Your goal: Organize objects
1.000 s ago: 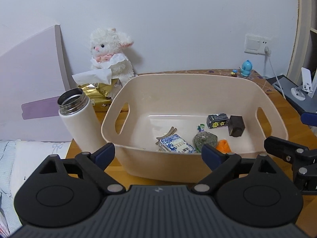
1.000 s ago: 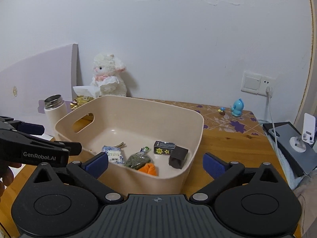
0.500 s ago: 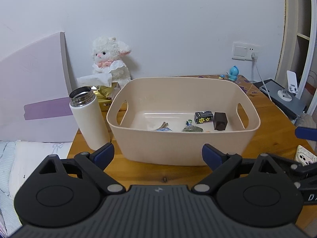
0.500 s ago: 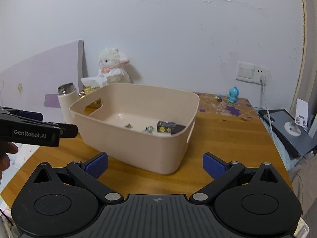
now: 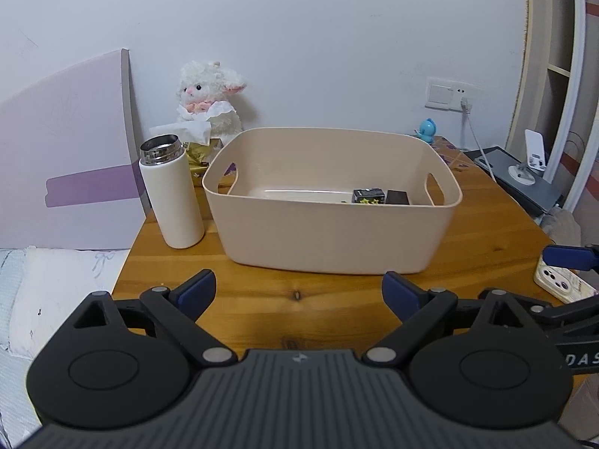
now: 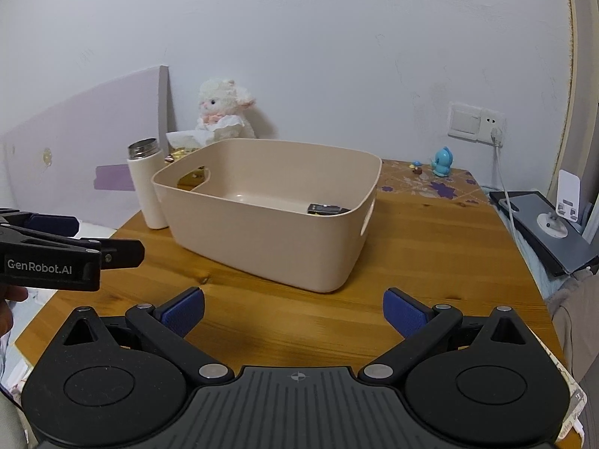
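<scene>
A beige plastic basket (image 5: pixel 329 239) with cut-out handles stands on the wooden table (image 5: pixel 299 299); it also shows in the right wrist view (image 6: pixel 262 239). Inside it I see a black box with yellow stars (image 5: pixel 368 196) and a dark brown box (image 5: pixel 397 197); its other contents are hidden by the near wall. My left gripper (image 5: pixel 298 295) is open and empty, low over the table in front of the basket. My right gripper (image 6: pixel 294 312) is open and empty, in front of the basket's right corner.
A white steel-rimmed flask (image 5: pixel 170 191) stands left of the basket, a plush lamb (image 5: pixel 209 101) and tissue pack behind. A blue figurine (image 6: pixel 443 161) and a grey device (image 6: pixel 546 232) sit at the right. A white phone (image 5: pixel 561 285) lies at the table's right edge.
Both grippers have pulled back and down from above the basket. The basket now looks farther away and its contents are mostly hidden behind its near wall.
</scene>
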`<action>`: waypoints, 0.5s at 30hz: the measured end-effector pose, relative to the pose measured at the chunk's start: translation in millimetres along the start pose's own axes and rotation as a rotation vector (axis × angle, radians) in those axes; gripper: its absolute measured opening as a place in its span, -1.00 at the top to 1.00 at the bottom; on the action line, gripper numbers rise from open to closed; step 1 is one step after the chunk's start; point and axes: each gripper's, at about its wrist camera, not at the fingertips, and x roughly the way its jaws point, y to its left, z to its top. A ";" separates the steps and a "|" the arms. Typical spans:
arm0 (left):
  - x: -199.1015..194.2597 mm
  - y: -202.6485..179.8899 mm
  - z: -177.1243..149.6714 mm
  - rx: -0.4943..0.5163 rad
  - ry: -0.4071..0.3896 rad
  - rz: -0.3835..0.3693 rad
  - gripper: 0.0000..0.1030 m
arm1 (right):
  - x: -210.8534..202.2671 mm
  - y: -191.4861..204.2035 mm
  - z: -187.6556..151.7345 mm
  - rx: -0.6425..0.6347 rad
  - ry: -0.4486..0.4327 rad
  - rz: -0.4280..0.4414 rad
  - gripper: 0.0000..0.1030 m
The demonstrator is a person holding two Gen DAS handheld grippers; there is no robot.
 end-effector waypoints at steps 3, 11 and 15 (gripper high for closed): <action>-10.2 -2.0 -4.2 0.003 -0.009 -0.003 -0.86 | -6.8 3.1 -2.7 -0.010 -0.003 0.004 -1.00; -32.5 -6.2 -15.7 0.013 -0.024 0.000 -0.86 | -18.8 3.4 -7.1 -0.008 -0.007 0.003 -1.00; -38.8 -6.8 -19.1 0.015 -0.025 0.000 -0.86 | -20.6 1.2 -10.2 0.003 0.000 0.003 -1.00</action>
